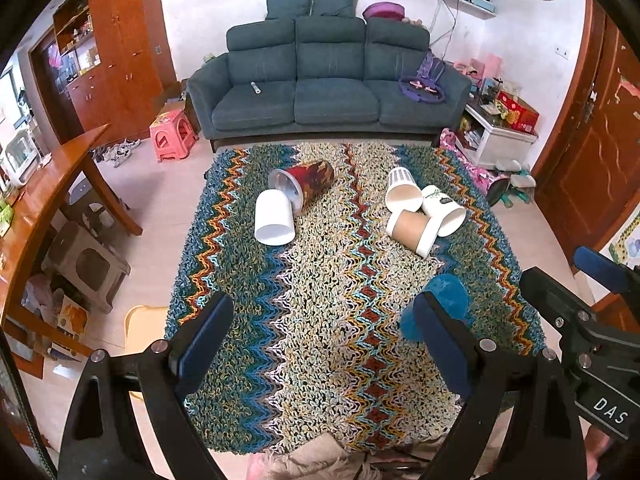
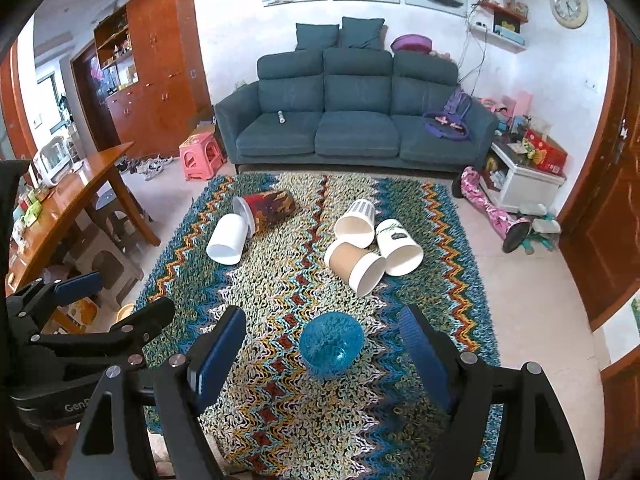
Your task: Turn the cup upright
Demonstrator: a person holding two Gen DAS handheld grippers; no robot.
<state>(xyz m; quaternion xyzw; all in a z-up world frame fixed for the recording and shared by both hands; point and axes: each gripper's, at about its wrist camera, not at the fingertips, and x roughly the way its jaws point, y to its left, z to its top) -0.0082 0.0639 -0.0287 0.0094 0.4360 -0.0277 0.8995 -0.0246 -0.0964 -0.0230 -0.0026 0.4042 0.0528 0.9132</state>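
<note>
Several cups lie tipped over on a zigzag-patterned cloth. A white cup lies against a red patterned cup at the left. A striped white cup, a brown paper cup and a leaf-printed white cup lie together at the right. A blue glass cup lies near, between my right gripper's fingers. My left gripper is open and empty. My right gripper is open.
A teal sofa stands behind the cloth. A wooden table and a pink stool are at the left. A white cabinet and a wooden door are at the right.
</note>
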